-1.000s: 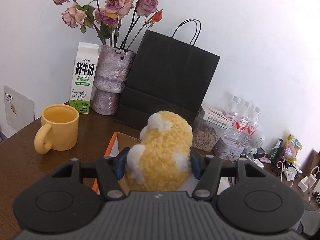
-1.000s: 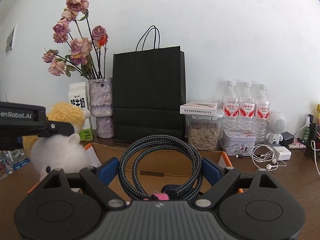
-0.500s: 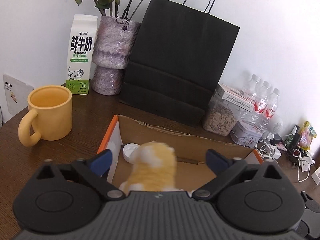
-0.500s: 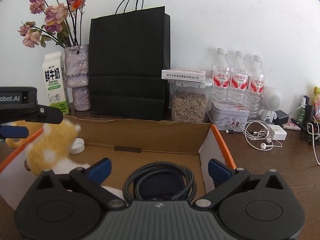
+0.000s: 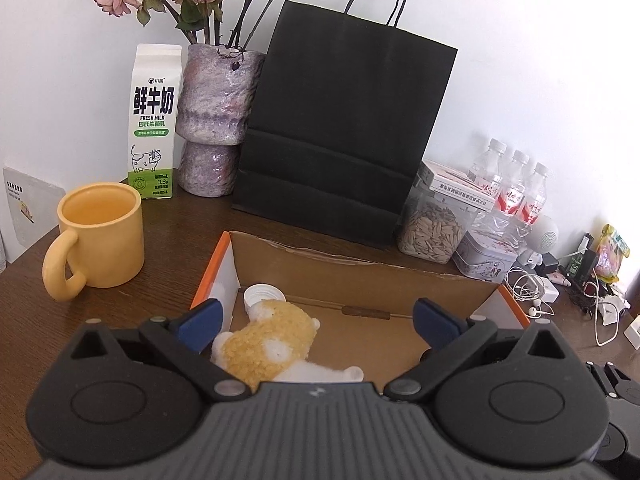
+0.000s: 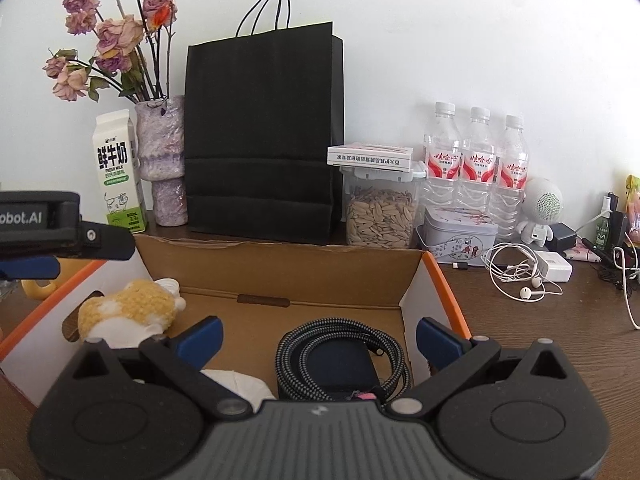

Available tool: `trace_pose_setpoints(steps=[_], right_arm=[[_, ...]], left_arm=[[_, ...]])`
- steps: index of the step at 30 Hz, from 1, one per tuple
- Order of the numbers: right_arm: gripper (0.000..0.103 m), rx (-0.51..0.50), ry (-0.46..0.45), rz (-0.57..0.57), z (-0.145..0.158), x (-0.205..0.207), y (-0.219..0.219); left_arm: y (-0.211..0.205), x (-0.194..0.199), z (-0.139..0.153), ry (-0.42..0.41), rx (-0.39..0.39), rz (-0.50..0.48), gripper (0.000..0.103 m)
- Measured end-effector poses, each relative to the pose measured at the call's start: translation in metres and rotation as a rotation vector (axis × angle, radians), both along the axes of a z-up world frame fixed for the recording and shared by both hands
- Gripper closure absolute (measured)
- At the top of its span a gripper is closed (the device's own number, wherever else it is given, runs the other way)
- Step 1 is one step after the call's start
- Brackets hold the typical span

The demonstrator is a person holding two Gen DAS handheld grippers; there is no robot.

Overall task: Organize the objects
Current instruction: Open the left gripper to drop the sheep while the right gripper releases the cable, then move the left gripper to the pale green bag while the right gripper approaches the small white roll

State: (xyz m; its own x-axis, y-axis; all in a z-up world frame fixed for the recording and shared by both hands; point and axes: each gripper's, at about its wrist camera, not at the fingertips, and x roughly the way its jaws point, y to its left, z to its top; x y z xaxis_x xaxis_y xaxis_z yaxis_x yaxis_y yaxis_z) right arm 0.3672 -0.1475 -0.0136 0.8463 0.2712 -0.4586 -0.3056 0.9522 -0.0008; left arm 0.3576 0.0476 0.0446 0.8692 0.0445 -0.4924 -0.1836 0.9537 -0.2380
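Cardboard box on a wooden desk holds a yellow plush at its left end and a coiled cable at its right. Both the left gripper and right gripper hang above, jaws wide and empty. A careless retreat could probably catch a box wall and drag it.

Box – toy left, cable right.

A plain white wall stands behind a dark brown wooden table. The light is soft and even. A white socket plate sits low on the wall at left.
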Motion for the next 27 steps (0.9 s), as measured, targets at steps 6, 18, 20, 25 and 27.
trace_pose_setpoints(steps=[6, 18, 20, 25, 27], right_arm=[[0.000, -0.003, -0.047, 0.015, 0.011, -0.023, 0.000], [0.000, 0.011, -0.073, 0.037, 0.019, -0.093, -0.019], [0.000, 0.011, -0.070, 0.039, 0.017, -0.106, -0.022], [0.000, 0.006, -0.069, 0.044, 0.014, -0.136, -0.032], [0.000, -0.001, -0.064, 0.044, 0.011, -0.148, -0.038]], left_arm=[[-0.006, -0.025, 0.013, -0.047, 0.016, -0.010, 0.000], [-0.007, -0.096, 0.010, -0.052, 0.042, -0.030, 0.000], [-0.006, -0.108, 0.007, -0.041, 0.048, -0.029, 0.000], [-0.003, -0.134, 0.001, -0.017, 0.057, -0.026, 0.000], [-0.002, -0.144, -0.002, -0.008, 0.061, -0.027, 0.000]])
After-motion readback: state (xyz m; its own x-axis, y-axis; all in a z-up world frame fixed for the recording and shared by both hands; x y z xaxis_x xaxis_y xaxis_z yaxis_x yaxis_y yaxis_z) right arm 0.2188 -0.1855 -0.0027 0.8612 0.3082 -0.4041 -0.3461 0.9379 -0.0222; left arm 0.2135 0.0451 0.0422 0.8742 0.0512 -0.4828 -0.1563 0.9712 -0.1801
